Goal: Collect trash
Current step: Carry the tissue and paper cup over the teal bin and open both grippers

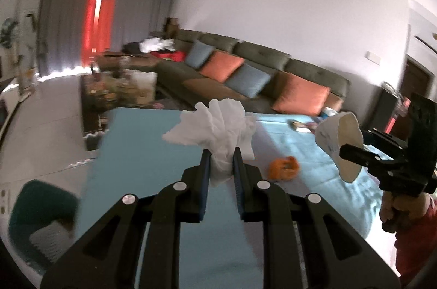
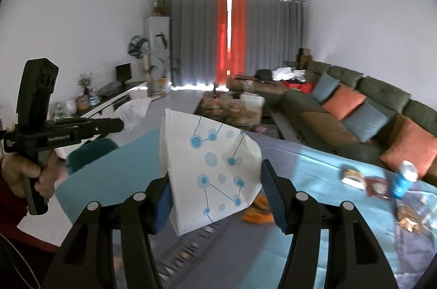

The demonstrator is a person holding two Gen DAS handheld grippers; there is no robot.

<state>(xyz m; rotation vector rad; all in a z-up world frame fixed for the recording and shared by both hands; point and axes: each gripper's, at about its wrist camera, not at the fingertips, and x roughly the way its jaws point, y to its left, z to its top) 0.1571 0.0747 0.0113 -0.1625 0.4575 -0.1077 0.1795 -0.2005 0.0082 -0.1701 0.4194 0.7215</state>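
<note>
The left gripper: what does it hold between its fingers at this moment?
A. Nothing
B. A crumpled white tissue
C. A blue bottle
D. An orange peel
B: the left gripper is closed on a crumpled white tissue, lifted above the blue table.

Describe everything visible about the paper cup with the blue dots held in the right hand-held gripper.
The white paper cup printed with blue dots and connecting lines is crushed and creased, its wall folded flat in places. It hangs tilted above the light blue tablecloth, clamped between the blue pads of the right hand-held gripper. The left wrist view shows its open mouth, squashed out of round.
</note>
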